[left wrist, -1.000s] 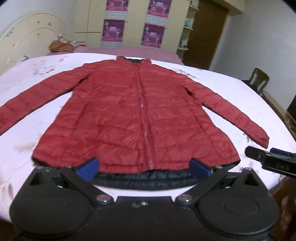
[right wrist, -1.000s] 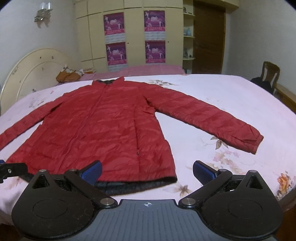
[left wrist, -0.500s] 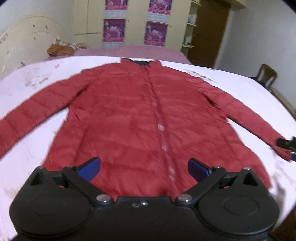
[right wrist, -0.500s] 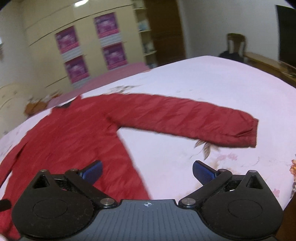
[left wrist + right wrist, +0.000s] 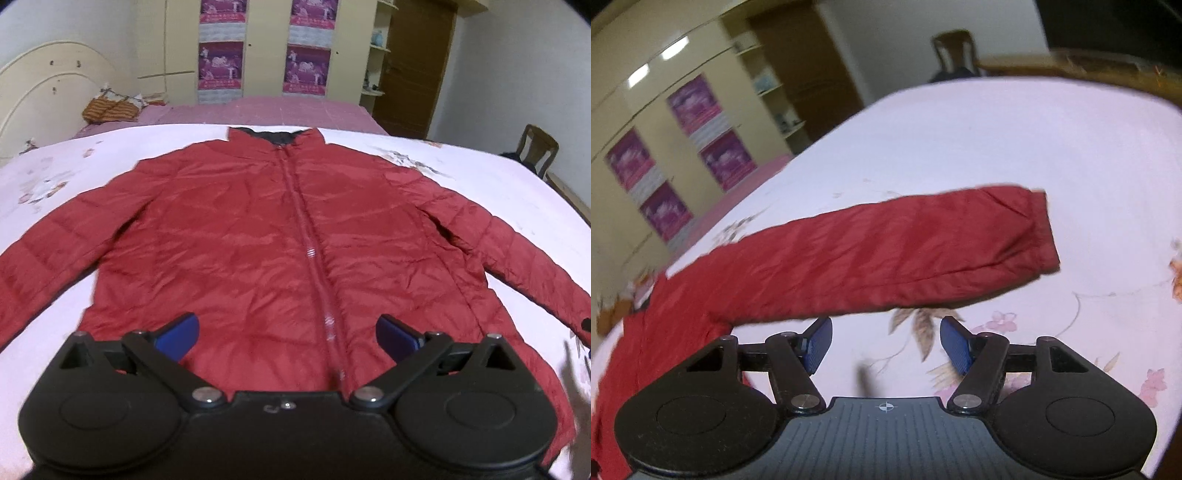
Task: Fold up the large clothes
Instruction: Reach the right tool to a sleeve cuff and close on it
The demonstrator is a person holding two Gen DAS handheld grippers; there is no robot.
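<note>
Red jacket (image 5: 280,236) lies flat on the bed (image 5: 498,177), under the left tool (image 5: 288,332), fingers apart. Right tool (image 5: 886,343), fingers apart and empty, sits just short of the sleeve (image 5: 905,251).

Two black hand-held grippers with blue finger pads

The left gripper (image 5: 287,332) has a matte black body with two round discs at its outer corners, triangular cut-outs above them, and angled black link arms fixed by silver screws; its fingertips (image 5: 176,330) are flat blue pads, and a small screw sits beside a curved mark at the middle of the body. The right gripper (image 5: 885,343) is built the same way (same discs, same silver screws), but its centre plate is ribbed dark grey with a small white crosshair mark, and its blue pads (image 5: 819,343) show a fine ridged texture.
</note>
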